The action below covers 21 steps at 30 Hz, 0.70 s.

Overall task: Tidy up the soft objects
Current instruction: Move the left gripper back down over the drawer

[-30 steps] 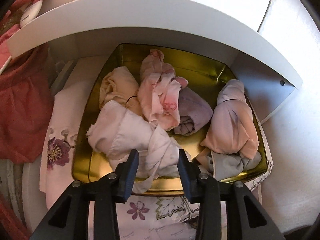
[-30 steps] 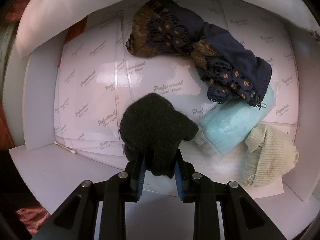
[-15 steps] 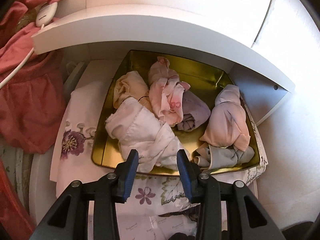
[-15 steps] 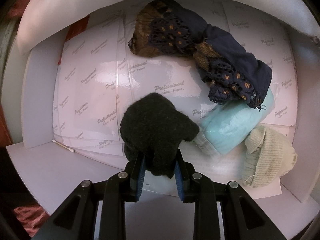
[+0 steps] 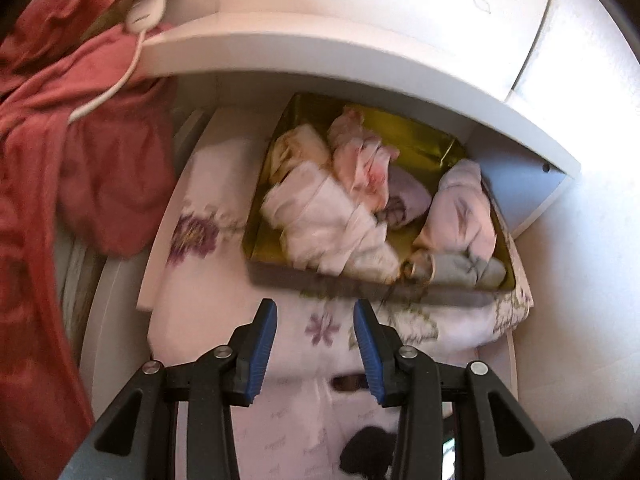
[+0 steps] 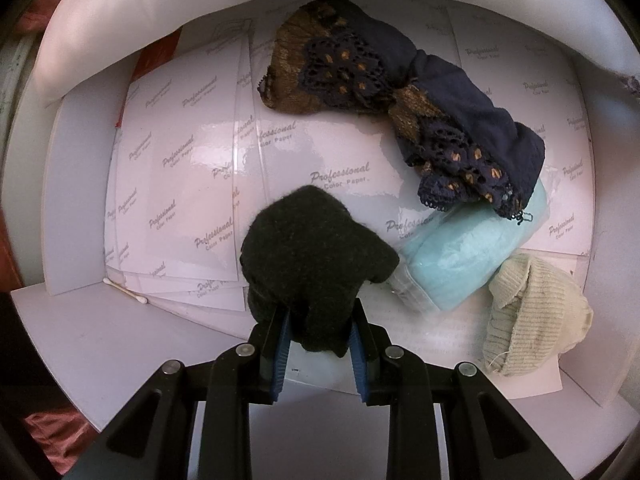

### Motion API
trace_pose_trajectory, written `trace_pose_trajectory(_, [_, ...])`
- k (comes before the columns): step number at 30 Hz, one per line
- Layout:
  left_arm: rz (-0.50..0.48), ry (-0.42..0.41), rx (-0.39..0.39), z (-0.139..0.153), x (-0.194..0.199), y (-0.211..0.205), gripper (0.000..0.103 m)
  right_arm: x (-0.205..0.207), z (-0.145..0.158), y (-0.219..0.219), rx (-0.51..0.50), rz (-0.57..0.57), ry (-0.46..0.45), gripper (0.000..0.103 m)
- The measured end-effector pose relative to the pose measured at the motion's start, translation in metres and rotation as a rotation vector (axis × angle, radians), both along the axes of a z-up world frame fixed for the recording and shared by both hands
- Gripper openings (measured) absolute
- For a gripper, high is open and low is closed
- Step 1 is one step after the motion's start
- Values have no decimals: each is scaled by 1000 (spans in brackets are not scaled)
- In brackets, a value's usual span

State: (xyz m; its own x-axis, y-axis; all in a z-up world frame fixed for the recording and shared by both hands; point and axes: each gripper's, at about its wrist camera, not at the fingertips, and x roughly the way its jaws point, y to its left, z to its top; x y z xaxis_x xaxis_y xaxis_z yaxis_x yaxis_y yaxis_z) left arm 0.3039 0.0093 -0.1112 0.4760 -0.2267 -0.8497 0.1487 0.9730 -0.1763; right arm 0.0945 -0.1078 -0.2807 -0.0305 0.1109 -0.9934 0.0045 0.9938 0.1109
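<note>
Black knit bundle [image 6: 316, 264] is clamped in the right gripper [image 6: 319, 338], hanging over the paper-lined drawer [image 6: 192, 184] beside a blue roll [image 6: 468, 260]. Left gripper [image 5: 315, 330] stands empty, apart from the gold tin [image 5: 272, 240]. Placing step, seemingly: lower, then release.

Rolled clothes [image 5: 336, 224] lie in a tin [image 5: 276, 256] under a shelf [image 5: 320, 56]. The tin sits on a cloth [image 5: 200, 236].

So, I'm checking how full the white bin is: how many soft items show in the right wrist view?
4: a black knit bundle in the right gripper, a navy lace garment at the back, a light blue roll beneath it, and a cream knit piece at the right. None look hidden.
</note>
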Motion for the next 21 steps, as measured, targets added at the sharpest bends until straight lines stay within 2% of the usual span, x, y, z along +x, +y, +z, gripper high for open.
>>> trace_pose_trajectory(8, [10, 73, 22, -23, -36, 11, 40, 0, 0, 3, -7, 4, -4, 27])
trace_pose_trajectory(12, [30, 126, 20, -36, -47, 18, 40, -1, -1, 4, -11, 7, -5, 27])
trace_pose_trajectory(21, [48, 224, 69, -68, -63, 24, 40, -5, -1, 5, -12, 2, -2, 28])
